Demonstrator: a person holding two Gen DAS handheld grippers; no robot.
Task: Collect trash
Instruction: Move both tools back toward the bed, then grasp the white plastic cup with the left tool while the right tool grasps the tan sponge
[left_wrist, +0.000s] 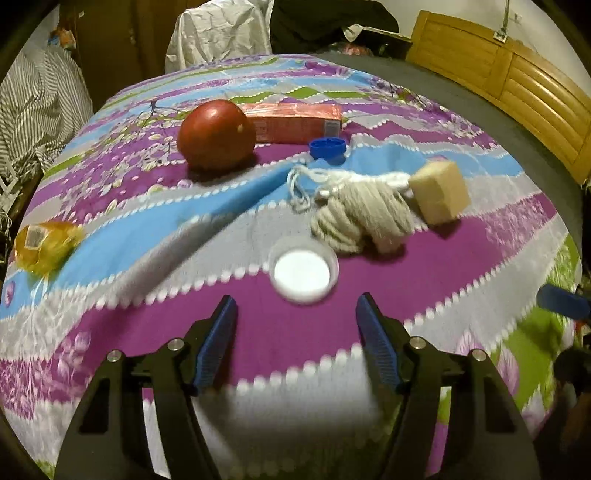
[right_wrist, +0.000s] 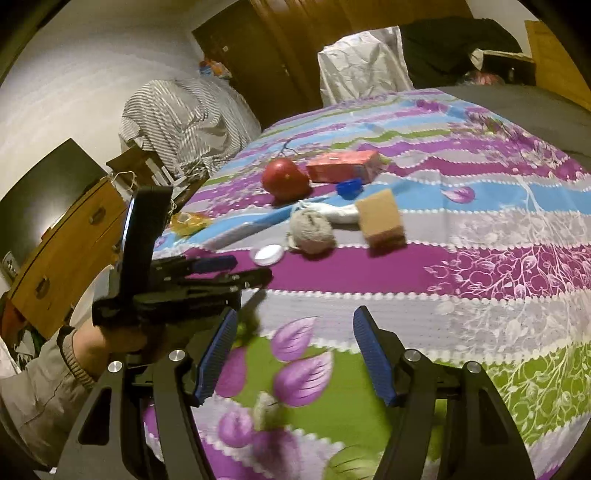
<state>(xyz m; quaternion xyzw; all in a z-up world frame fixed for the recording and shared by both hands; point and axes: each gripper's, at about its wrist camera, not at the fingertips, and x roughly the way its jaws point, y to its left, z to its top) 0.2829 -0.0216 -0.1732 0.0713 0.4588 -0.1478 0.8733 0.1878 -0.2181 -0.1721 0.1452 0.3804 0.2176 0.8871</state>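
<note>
While yarn (left_wrist: 360, 218) crowds it, lid (left_wrist: 303, 272) lies unobstructed.

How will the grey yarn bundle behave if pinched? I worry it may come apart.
The yarn bundle looks soft and loosely wound, so it would probably squash under the pads rather than resist. A loose white cord trails from it toward the blue cap, so that would likely dangle or drag. It seems light and unlikely to roll far on the bedspread.
</note>
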